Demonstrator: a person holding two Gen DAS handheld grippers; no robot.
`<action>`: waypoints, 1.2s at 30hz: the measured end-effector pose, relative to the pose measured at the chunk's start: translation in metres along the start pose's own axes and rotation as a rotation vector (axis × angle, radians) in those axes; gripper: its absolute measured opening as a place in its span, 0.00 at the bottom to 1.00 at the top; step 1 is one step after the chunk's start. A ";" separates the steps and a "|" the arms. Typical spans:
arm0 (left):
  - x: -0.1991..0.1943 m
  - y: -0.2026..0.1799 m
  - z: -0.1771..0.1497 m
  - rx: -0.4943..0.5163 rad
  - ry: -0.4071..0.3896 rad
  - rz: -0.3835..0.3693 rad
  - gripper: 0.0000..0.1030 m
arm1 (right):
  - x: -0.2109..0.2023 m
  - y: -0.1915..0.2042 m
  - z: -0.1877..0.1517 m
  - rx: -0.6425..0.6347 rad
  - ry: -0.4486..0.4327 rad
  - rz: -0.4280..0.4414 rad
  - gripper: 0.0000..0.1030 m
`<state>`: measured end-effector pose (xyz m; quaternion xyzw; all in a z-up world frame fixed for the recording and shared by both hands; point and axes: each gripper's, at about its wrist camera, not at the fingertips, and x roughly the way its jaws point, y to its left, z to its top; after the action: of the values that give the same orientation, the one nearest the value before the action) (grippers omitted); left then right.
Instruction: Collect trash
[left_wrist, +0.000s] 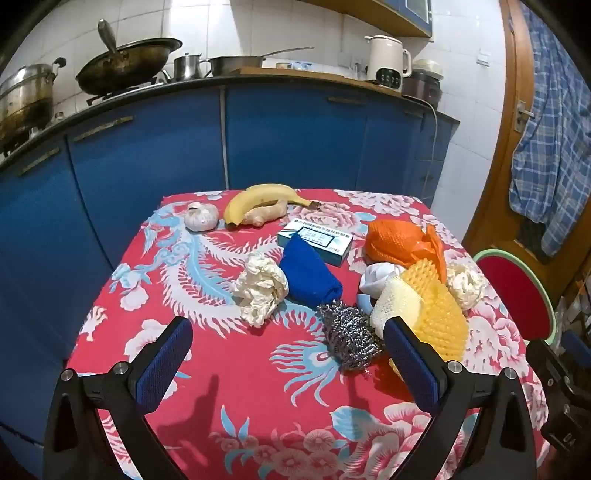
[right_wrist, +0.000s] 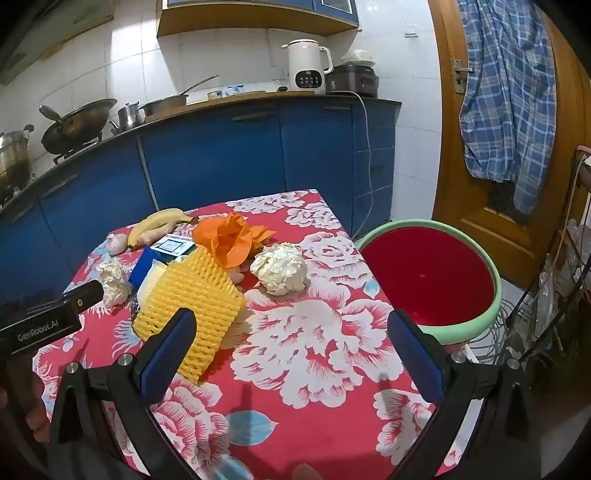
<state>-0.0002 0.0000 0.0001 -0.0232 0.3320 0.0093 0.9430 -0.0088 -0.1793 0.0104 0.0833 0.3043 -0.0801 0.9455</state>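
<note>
Your left tool (left_wrist: 288, 363) spread wide, holding nothing, hovering over near edge of counter (left_wrist: 229, 398). Your right tool (right_wrist: 291, 354) likewise wide, empty. Just beyond left tool: steel scourer (left_wrist: 347, 338), yellow foam net (left_wrist: 439, 325) touching it on right. Crumpled paper wad (left_wrist: 260, 288) left of blue cloth (left_wrist: 308, 275). Second paper wad (right_wrist: 279, 268) right of net, near red basin (right_wrist: 430, 275) beside counter. Farther: orange bag (left_wrist: 400, 242), box (left_wrist: 319, 238), then banana (left_wrist: 264, 199), ginger (left_wrist: 264, 213), garlic (left_wrist: 201, 216) at far edge.
</note>
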 end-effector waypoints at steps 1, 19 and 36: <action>0.000 0.000 0.000 0.001 0.001 0.001 0.99 | 0.000 0.000 0.000 0.004 -0.002 0.002 0.99; 0.000 0.000 0.000 0.000 0.008 -0.002 0.99 | 0.001 -0.003 -0.002 0.013 0.003 0.005 0.99; -0.004 0.000 0.001 -0.002 0.010 -0.001 0.99 | 0.000 -0.004 0.001 0.023 0.007 0.008 0.99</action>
<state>-0.0027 0.0000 0.0033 -0.0242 0.3367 0.0089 0.9413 -0.0092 -0.1830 0.0107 0.0956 0.3063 -0.0796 0.9438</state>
